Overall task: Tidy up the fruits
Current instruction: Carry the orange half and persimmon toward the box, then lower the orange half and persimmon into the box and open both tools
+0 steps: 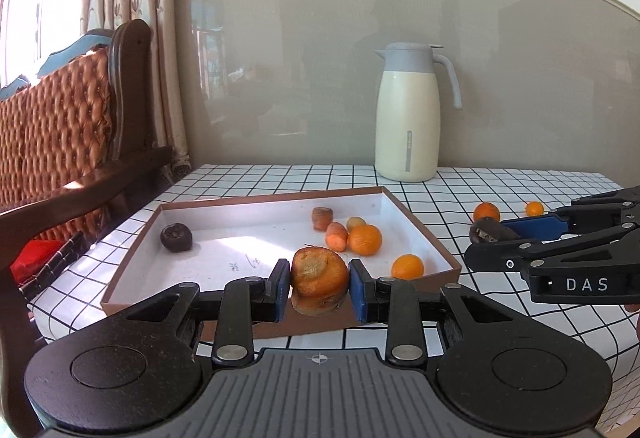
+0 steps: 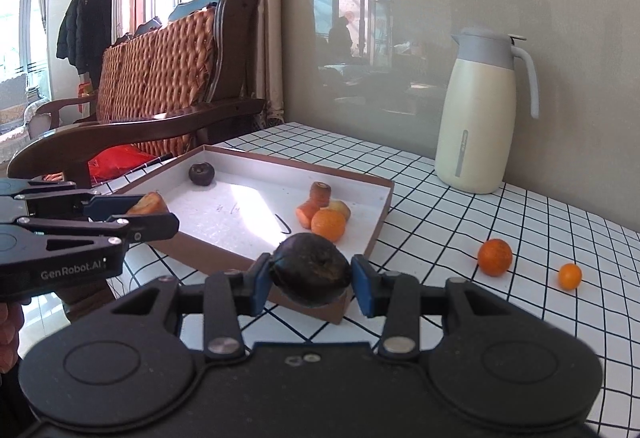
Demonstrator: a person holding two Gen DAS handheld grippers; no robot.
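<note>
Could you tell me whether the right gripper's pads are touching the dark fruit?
Touching: the right wrist view shows both blue pads pressed against the dark fruit.

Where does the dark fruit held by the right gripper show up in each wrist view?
Left wrist view: dark fruit at the right edge, clamped in the right gripper over the table.
Right wrist view: bottom centre, between the blue pads, at the tray's near corner.
Shared landmark: cream thermos jug.

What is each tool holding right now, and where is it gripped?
The left tool pinches an orange fruit chunk across its sides. The right tool pinches a dark fruit across its sides.
</note>
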